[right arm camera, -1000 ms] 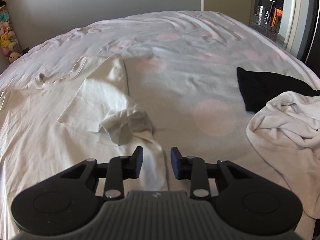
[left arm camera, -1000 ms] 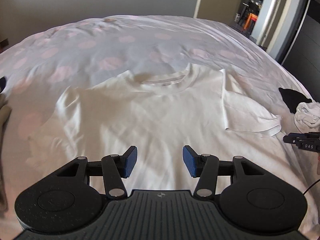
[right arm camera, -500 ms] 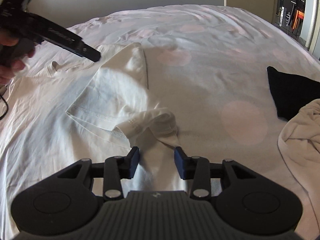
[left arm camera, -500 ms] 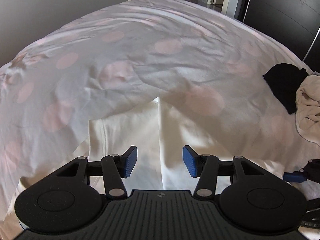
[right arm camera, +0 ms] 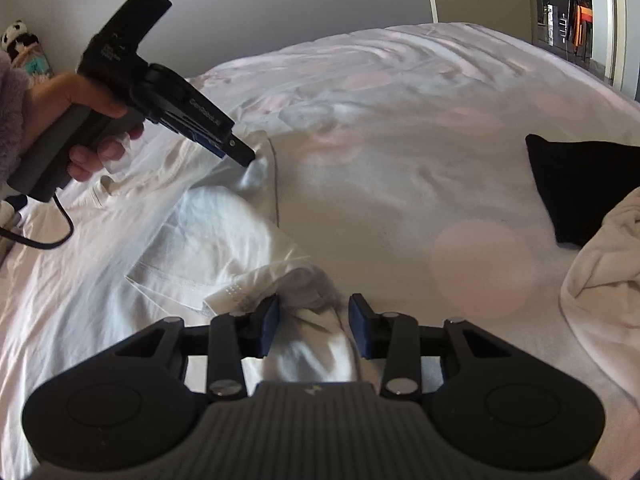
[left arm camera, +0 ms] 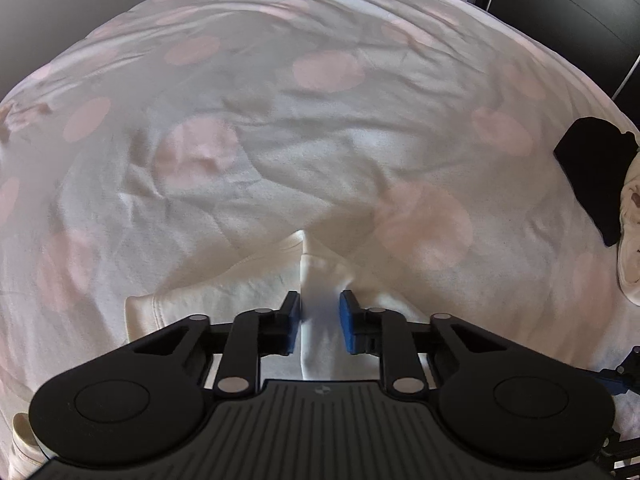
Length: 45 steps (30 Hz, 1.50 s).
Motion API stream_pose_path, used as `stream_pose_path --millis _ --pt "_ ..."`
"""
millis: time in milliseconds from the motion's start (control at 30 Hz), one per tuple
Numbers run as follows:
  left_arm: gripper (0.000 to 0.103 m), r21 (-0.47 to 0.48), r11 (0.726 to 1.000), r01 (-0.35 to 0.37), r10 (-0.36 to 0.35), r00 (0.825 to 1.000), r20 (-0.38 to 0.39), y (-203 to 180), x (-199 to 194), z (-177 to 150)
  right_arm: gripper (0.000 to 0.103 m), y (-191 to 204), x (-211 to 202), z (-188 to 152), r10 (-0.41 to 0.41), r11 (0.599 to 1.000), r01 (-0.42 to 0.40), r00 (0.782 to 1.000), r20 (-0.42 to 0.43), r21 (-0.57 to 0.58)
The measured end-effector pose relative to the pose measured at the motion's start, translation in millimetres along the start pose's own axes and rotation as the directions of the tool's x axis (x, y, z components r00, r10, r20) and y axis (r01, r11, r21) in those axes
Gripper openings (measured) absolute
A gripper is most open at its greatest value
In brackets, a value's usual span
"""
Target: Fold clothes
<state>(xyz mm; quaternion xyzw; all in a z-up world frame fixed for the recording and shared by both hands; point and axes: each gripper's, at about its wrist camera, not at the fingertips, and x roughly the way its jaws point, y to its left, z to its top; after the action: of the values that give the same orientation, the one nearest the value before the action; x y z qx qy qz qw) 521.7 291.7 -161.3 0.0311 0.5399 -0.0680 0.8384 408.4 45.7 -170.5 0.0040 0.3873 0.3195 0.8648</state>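
two claws work a white t-shirt point(right arm camera: 100, 300) spread over the bed point(left arm camera: 320, 140) (pink-dotted sheet): left claw point(left arm camera: 319, 326) slightly open astride its shoulder seam, right claw point(right arm camera: 314, 330) half open around the bunched sleeve point(right arm camera: 280, 280).

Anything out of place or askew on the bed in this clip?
The white T-shirt isn't flat: its sleeve is curled into a bunch just ahead of the right tongs. A crumpled cream garment partly covers a black one at the right side of the bed. Nothing looks spilled or damaged.
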Motion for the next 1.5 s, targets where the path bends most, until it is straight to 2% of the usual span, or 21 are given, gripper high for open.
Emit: stream_pose_path --millis 33,67,200,333,500,600,667,733,800,867,933,1067,1167,1200,1233,1300,1367,1500 --pt "0.004 -0.007 1.000 0.000 0.000 1.000 0.011 0 -1 1 0.021 0 0 0 0.001 1.000 -0.001 1.000 0.009 -0.005" --pt "0.000 -0.013 1.000 0.000 0.000 1.000 0.022 0 -2 2 0.007 1 -1 0 0.004 1.000 -0.004 1.000 0.015 -0.010" --pt "0.000 -0.027 1.000 0.004 0.000 0.989 0.148 -5 -17 14 0.008 -8 -12 7 -0.056 0.998 0.055 0.998 0.021 0.033" --pt "0.000 -0.005 0.999 -0.035 0.036 0.991 0.128 -18 -2 24 0.008 -7 -11 6 -0.105 0.994 0.105 0.994 -0.011 -0.007" --pt "0.000 -0.065 0.997 -0.035 0.043 0.991 0.125 -18 17 23 0.008 -2 -4 1 -0.152 0.985 0.146 0.986 -0.066 -0.091" --pt "0.002 -0.081 0.996 -0.045 0.055 0.991 0.126 -21 18 28 0.008 -4 -7 2 -0.159 0.985 0.152 0.984 -0.081 -0.085" --pt "0.014 -0.085 0.995 -0.058 0.070 0.988 0.137 -19 11 30 0.014 -6 -11 3 -0.170 0.982 0.161 0.981 -0.094 -0.095" --pt "0.021 -0.098 0.992 -0.076 0.089 0.986 0.141 -12 -2 29 0.035 -7 -16 5 -0.191 0.978 0.181 0.977 -0.092 -0.106" --pt "0.024 -0.109 0.989 -0.101 0.117 0.981 0.154 -2 -22 24 0.036 -6 -23 7 -0.226 0.969 0.217 0.971 -0.071 -0.116" --pt "0.031 -0.112 0.985 -0.131 0.149 0.974 0.170 11 -47 11 0.039 -3 -30 11 -0.254 0.961 0.247 0.966 -0.041 -0.125" --pt "0.042 -0.112 0.979 -0.171 0.189 0.966 0.177 28 -74 -6 0.049 1 -35 14 -0.268 0.956 0.265 0.963 -0.013 -0.128" --pt "0.042 -0.160 0.951 -0.264 0.288 0.945 0.157 70 -126 -57 0.055 17 -41 14 -0.260 0.952 0.262 0.965 0.033 -0.157" --pt "0.048 -0.234 0.916 -0.325 0.360 0.924 0.127 106 -162 -107 0.069 35 -46 14 -0.235 0.950 0.245 0.969 0.069 -0.192" --pt "0.048 -0.260 0.902 -0.346 0.384 0.917 0.113 118 -174 -125 0.077 42 -48 14 -0.215 0.954 0.227 0.973 0.081 -0.198" --pt "0.048 -0.287 0.886 -0.364 0.405 0.909 0.098 130 -183 -142 0.078 51 -50 13 -0.193 0.957 0.209 0.977 0.093 -0.202" --pt "0.049 -0.348 0.853 -0.389 0.438 0.896 0.073 151 -200 -177 0.078 65 -53 12 -0.148 0.964 0.165 0.984 0.095 -0.207" --pt "0.051 -0.417 0.822 -0.388 0.450 0.891 0.057 172 -212 -209 0.080 77 -55 9 -0.126 0.968 0.142 0.988 0.091 -0.204" --pt "0.054 -0.534 0.747 -0.396 0.488 0.872 0.036 209 -214 -256 0.082 97 -62 -2 -0.117 0.985 0.124 0.992 0.056 -0.121"
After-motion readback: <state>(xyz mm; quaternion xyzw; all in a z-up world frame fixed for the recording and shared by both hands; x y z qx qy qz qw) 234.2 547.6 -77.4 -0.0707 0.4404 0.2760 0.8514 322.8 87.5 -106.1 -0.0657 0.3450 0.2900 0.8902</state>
